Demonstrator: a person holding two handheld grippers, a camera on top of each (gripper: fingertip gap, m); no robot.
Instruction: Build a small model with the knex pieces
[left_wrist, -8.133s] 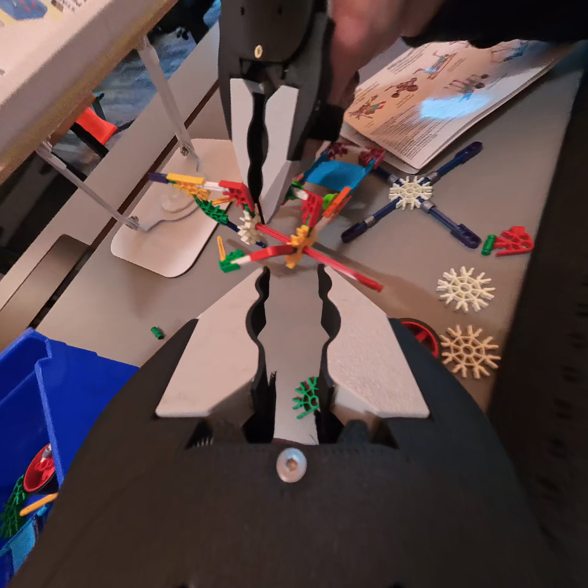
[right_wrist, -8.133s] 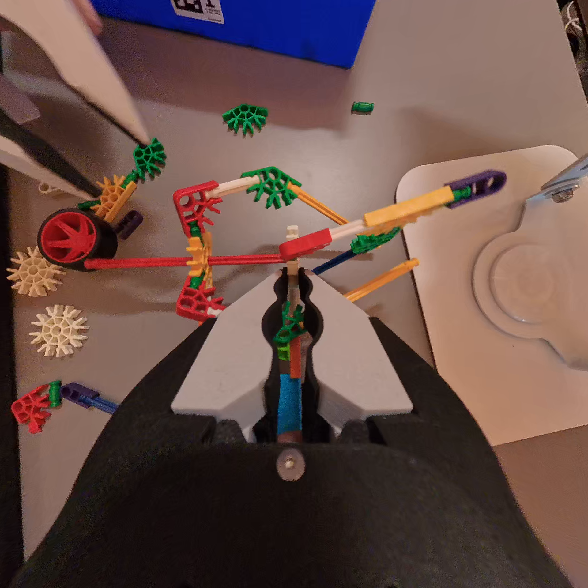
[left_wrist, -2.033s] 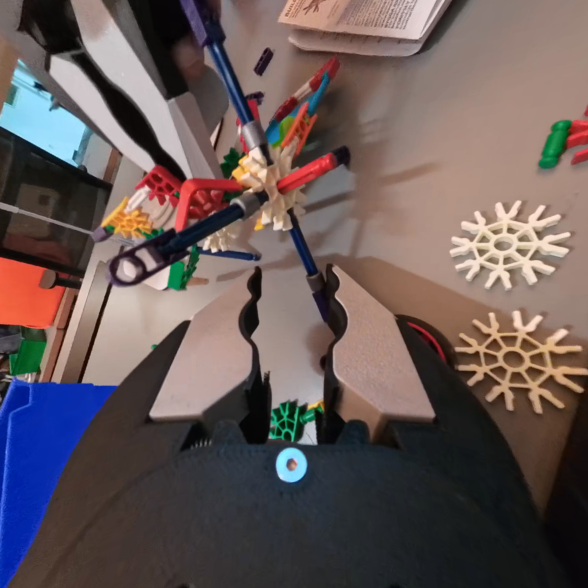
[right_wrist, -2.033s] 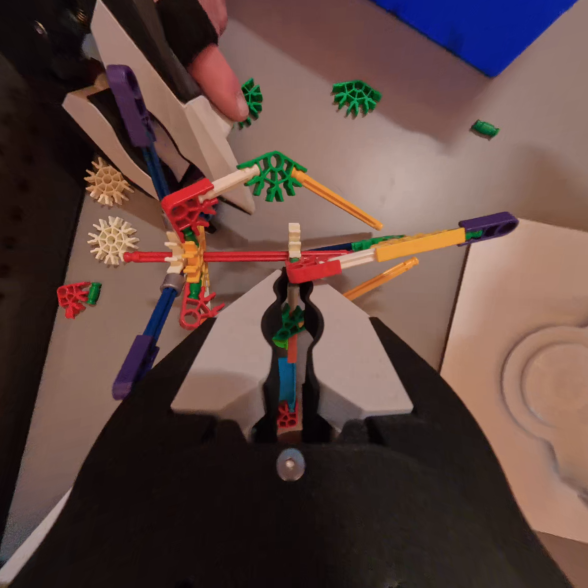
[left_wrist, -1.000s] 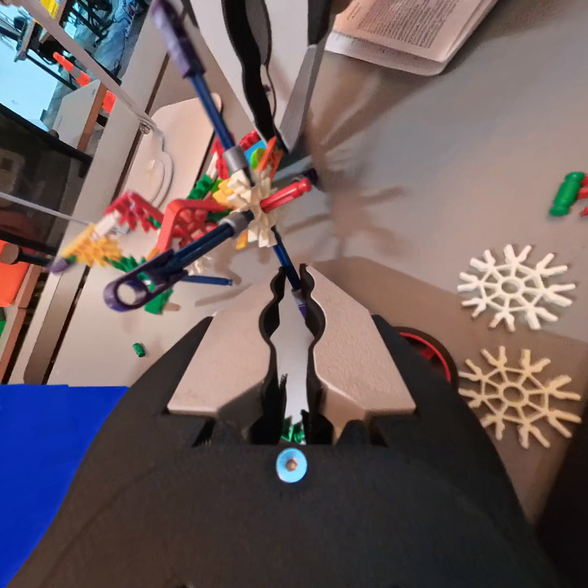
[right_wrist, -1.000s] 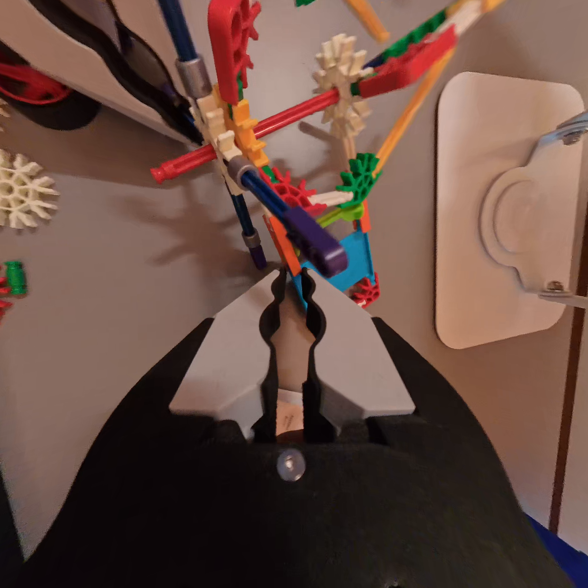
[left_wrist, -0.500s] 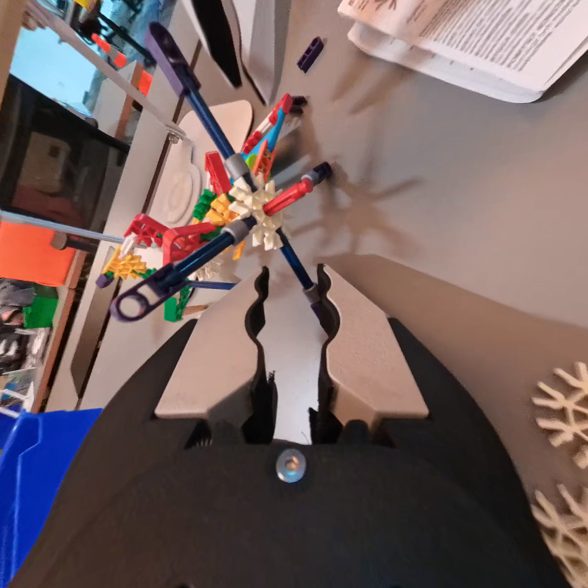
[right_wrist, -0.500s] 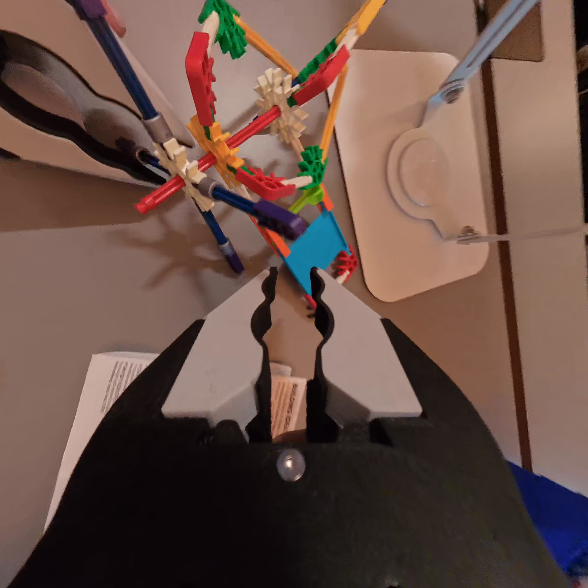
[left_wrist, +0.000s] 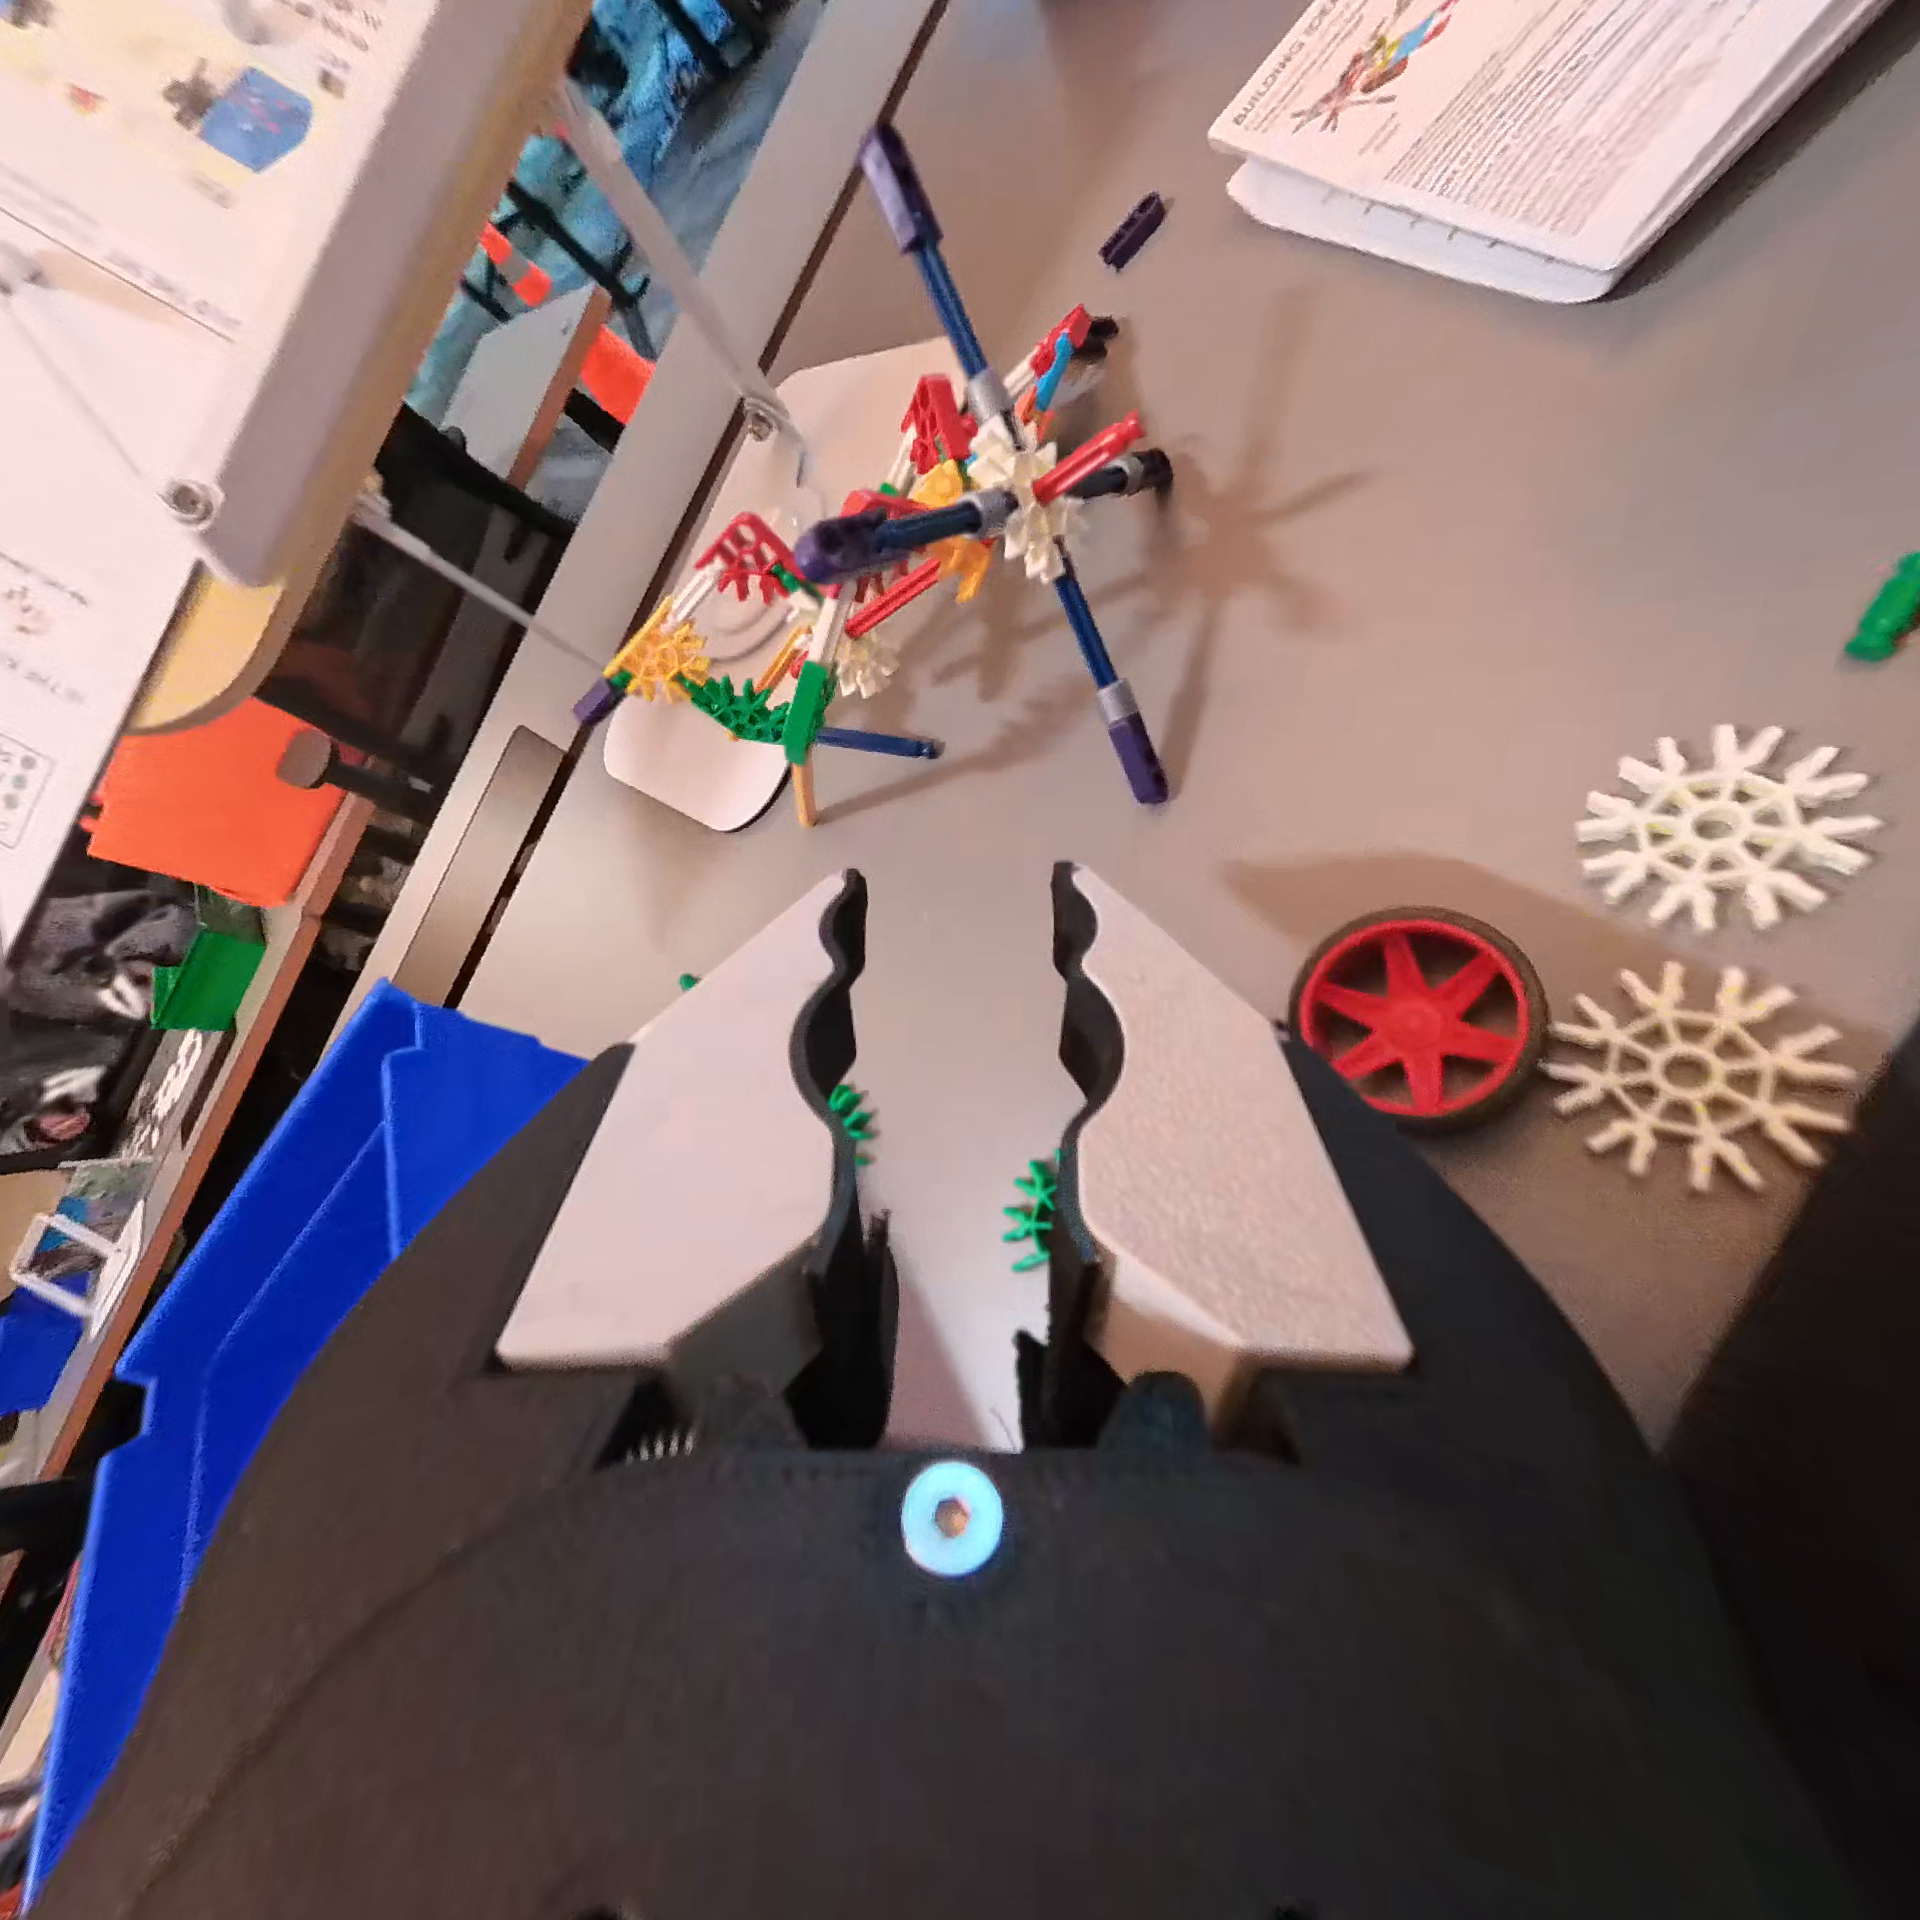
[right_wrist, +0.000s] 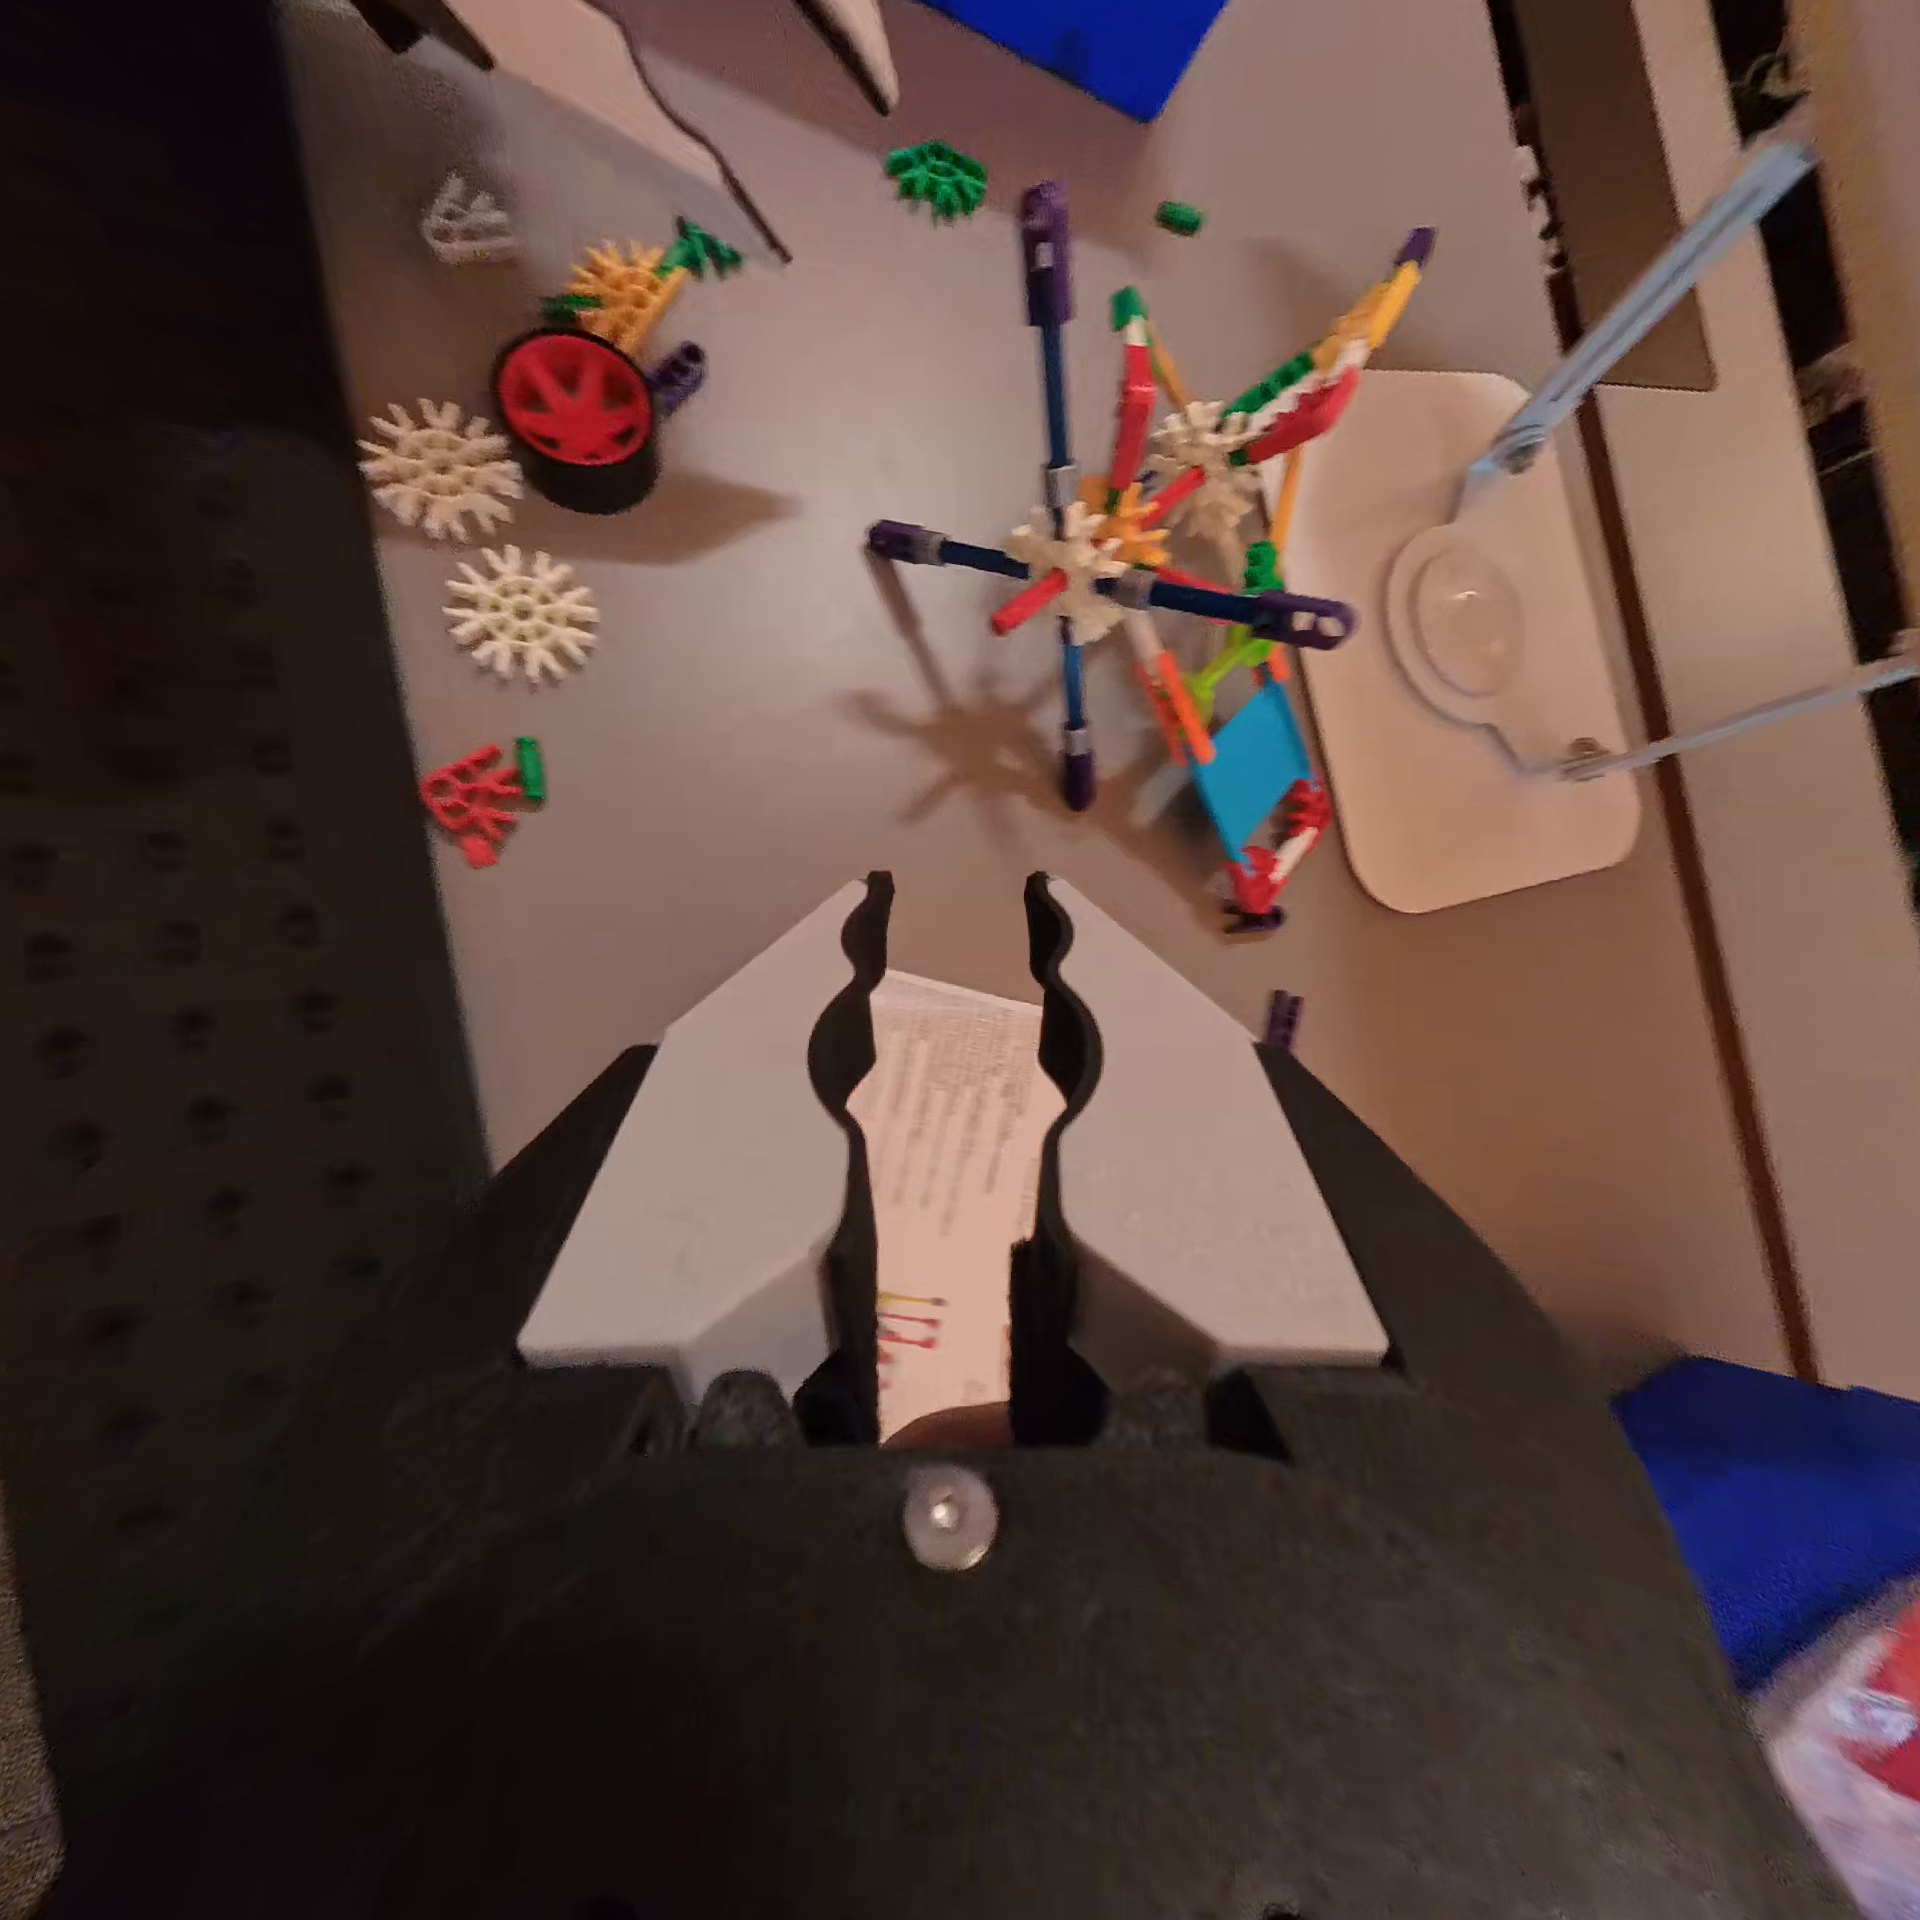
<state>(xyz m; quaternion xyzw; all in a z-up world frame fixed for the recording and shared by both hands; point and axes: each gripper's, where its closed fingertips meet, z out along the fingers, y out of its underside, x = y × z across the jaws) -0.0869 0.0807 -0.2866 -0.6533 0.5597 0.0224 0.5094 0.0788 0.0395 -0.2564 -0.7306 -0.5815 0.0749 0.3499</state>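
— Blue bin (left_wrist: 312, 1195) sits left of my left tongs (left_wrist: 951, 883); I can't see its contents.
— And the toy?
— The rod-and-connector model (right_wrist: 1132, 561) stands free on the grey tabletop (right_wrist: 831, 831), beside the white base plate (right_wrist: 1455, 831). Both tongs gape empty; my right tongs (right_wrist: 951, 883) hover over the booklet (right_wrist: 956, 1091).

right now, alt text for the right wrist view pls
The open right tool hovers empty above a grey table, with a colourful rod-and-connector toy model standing ahead. A red wheel and two white snowflake connectors lie left.
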